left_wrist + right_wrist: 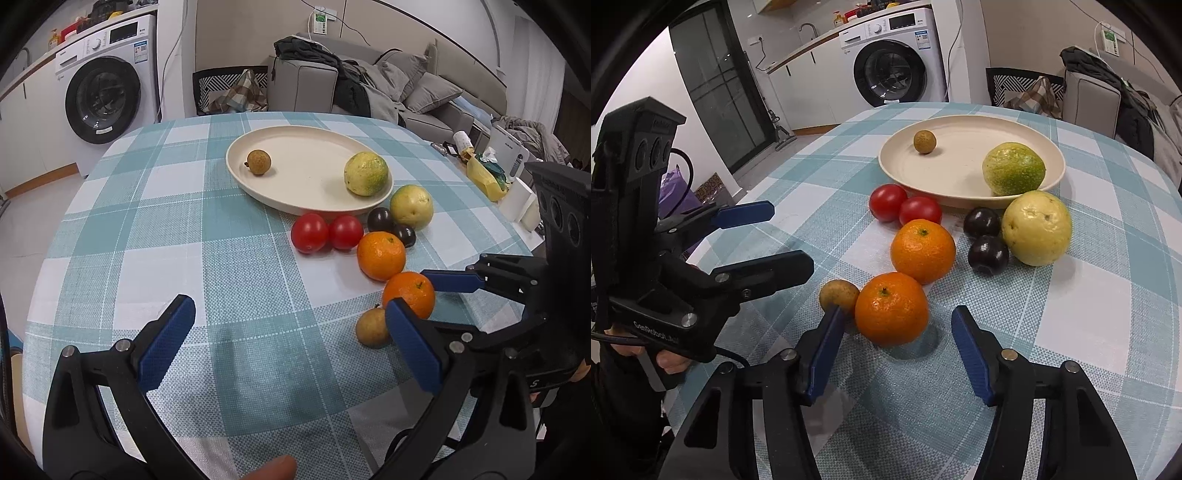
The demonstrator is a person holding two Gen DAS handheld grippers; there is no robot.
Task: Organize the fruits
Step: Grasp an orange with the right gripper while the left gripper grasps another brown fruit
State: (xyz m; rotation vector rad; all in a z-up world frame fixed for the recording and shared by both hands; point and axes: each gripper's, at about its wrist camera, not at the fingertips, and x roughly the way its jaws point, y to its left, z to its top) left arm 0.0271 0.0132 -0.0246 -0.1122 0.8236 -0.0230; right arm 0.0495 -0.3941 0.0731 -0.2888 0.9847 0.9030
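**Right fingers open around the nearest orange**

My right hand-held gripper [899,334] is spread wide, its blue pads on either side of the nearest orange [891,308] without touching it; a small brown fruit [837,293] lies against that orange on its left, just past my left-side pad; my left hand-held gripper [291,325] is also open and holds nothing, hovering over bare checked cloth on the bench [221,258], well left of the fruit.

Just beyond sits a second orange [922,250], touching the first; past it two red tomatoes [905,205] lie side by side, and to their right two dark plums [984,240] rest against a pale yellow-green guava [1037,228]; all of these lie on the cloth, close to the near rim of the cream plate [923,177].

On the plate itself lie a greenish-yellow citrus fruit [1013,169] at the right and a small brown longan [925,141] at the left, well apart.
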